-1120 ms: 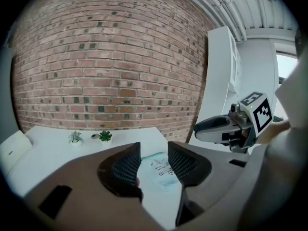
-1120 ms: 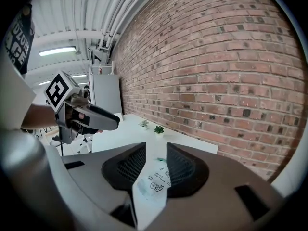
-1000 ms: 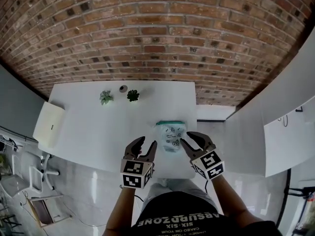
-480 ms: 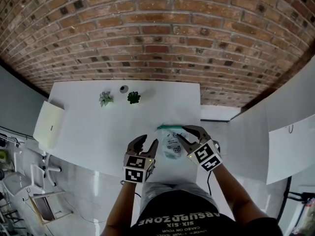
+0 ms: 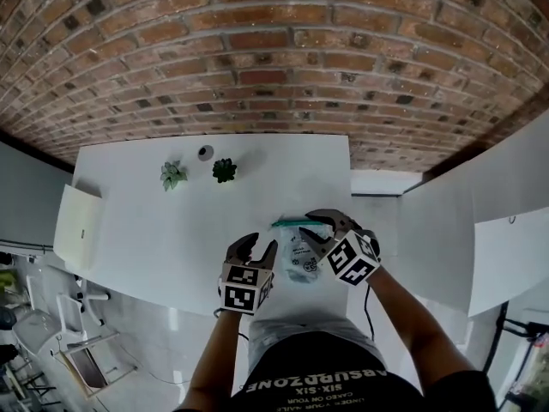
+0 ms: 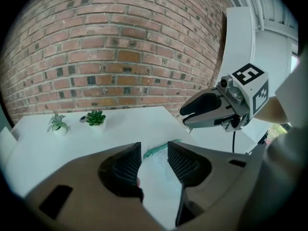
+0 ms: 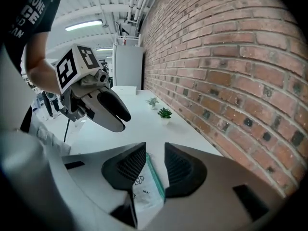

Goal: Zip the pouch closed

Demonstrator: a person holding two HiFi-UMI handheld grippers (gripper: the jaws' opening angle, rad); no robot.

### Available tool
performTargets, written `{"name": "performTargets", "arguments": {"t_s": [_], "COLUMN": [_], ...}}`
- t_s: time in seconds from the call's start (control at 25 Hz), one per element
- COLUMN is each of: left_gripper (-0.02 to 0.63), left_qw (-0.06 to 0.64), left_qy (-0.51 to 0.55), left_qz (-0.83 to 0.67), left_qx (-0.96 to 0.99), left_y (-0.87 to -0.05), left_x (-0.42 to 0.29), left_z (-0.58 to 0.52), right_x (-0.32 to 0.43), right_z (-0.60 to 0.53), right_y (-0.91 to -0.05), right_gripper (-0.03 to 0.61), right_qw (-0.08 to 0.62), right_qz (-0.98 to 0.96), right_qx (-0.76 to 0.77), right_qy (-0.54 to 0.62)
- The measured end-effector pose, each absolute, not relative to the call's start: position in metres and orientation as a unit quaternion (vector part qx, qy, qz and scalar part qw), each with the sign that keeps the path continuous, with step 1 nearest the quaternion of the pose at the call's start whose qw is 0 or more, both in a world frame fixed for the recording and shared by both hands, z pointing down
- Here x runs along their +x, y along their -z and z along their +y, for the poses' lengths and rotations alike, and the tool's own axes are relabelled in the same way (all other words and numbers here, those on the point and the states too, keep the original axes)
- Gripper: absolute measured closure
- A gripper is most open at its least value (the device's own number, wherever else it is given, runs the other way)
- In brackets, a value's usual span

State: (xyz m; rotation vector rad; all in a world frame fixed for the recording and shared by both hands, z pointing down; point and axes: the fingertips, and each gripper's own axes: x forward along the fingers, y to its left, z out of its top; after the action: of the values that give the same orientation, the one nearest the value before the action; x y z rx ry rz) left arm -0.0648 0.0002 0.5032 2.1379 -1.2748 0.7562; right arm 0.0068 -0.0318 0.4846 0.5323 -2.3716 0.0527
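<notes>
A white pouch [image 5: 300, 260] with small prints and a green zip [image 5: 294, 223] along its far edge lies flat near the table's front right corner. My left gripper [image 5: 257, 247] stands open just left of the pouch; in the left gripper view the pouch [image 6: 156, 165] and zip [image 6: 155, 150] show in the gap of the left gripper [image 6: 155, 161]. My right gripper [image 5: 314, 228] is open over the zip's right end. In its own view the right gripper [image 7: 155, 163] has the zip [image 7: 155, 177] running between the jaws, apart from both pads.
The white table [image 5: 163, 230] backs onto a brick wall [image 5: 257, 58]. Two small potted plants [image 5: 173, 175] [image 5: 225, 170] and a small round object [image 5: 205, 152] stand at the back. A white box [image 5: 73, 227] sits at the table's left end. The table edge lies just right of the pouch.
My right gripper has moved forward and left, from beside the pouch to over the zip's right end. The left gripper has edged closer to the pouch. Both stay open.
</notes>
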Motion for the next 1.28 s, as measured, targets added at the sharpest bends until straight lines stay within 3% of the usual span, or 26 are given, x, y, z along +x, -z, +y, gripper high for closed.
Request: {"name": "performTargets", "arguments": {"t_s": [0.84,1.28], "left_gripper": [0.454,0.456], "left_qw": [0.300,0.317], "left_qy": [-0.343,-0.365], "left_qz": [-0.431,-0.406], "left_qx": [0.778,0.775], "left_y": [-0.588,-0.624], "left_x": [-0.070,-0.067], "left_z": [-0.035,-0.034], "right_x": [-0.038,-0.044], "right_z": [-0.065,-0.061], "right_y": [-0.572,-0.619], "right_gripper": [0.468,0.468], "right_qw": [0.433,0.511], "right_qz": [-0.898,-0.843], "right_qx": [0.064,-0.034], "right_qy": [0.043,0.167]}}
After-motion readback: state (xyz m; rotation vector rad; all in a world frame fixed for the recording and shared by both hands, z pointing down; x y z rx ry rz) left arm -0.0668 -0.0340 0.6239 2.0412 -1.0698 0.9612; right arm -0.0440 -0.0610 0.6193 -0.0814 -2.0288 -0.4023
